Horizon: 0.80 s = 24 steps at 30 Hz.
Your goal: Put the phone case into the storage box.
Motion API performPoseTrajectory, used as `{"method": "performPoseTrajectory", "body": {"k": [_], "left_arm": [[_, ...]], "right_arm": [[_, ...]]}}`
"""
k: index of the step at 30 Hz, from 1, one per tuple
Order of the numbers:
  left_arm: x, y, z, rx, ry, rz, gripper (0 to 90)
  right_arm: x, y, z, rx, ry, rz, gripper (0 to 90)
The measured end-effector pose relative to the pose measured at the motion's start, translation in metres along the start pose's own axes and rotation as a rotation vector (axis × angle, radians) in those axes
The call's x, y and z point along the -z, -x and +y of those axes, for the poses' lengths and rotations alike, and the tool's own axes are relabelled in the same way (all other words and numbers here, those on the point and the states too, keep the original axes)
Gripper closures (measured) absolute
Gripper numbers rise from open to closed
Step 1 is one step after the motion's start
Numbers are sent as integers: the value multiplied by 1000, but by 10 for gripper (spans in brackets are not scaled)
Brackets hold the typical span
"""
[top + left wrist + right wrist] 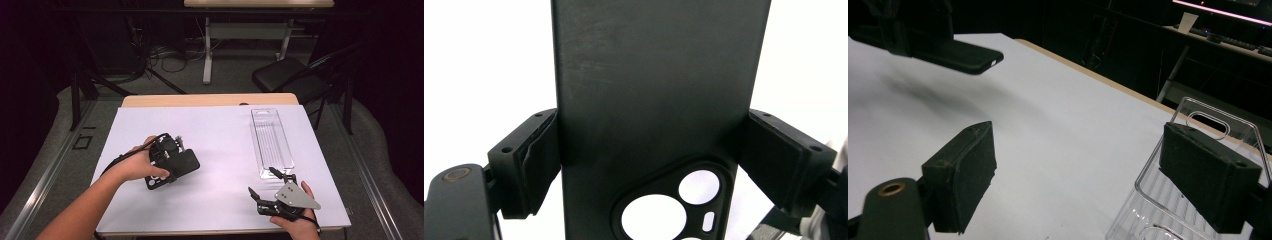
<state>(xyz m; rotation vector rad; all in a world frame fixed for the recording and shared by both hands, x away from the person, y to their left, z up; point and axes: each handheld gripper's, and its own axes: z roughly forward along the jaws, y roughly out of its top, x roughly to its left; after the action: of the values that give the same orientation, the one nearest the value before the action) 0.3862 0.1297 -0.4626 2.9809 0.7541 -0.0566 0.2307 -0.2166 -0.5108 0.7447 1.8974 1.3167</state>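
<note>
My left tool (pixel 167 162) clamps the black phone case (pixel 175 165) by its long edges, raised over the table's (pixel 210 130) left half. My right tool (pixel 272 190) gapes, unloaded, beside the clear tray (pixel 271 142), near the right edge.

Phone case (pixel 654 100): black, matte, camera cutouts at one end; lifted off the white table, clamped across its width.
</note>
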Motion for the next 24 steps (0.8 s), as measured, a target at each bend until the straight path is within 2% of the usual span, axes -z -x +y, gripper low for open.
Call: {"method": "performPoseTrajectory", "body": {"k": [7,16,24], "left_arm": [[12,5,10,-14,13,4,143],[16,9,19,-27,18,3,143],[18,14,30,-47,14,-3,143]], "right_arm": [[-3,-1,4,19,-24,-9,145],[-6,0,8,20,-31,-22,144],[-19,-1,15,31,-42,-10,145]]}}
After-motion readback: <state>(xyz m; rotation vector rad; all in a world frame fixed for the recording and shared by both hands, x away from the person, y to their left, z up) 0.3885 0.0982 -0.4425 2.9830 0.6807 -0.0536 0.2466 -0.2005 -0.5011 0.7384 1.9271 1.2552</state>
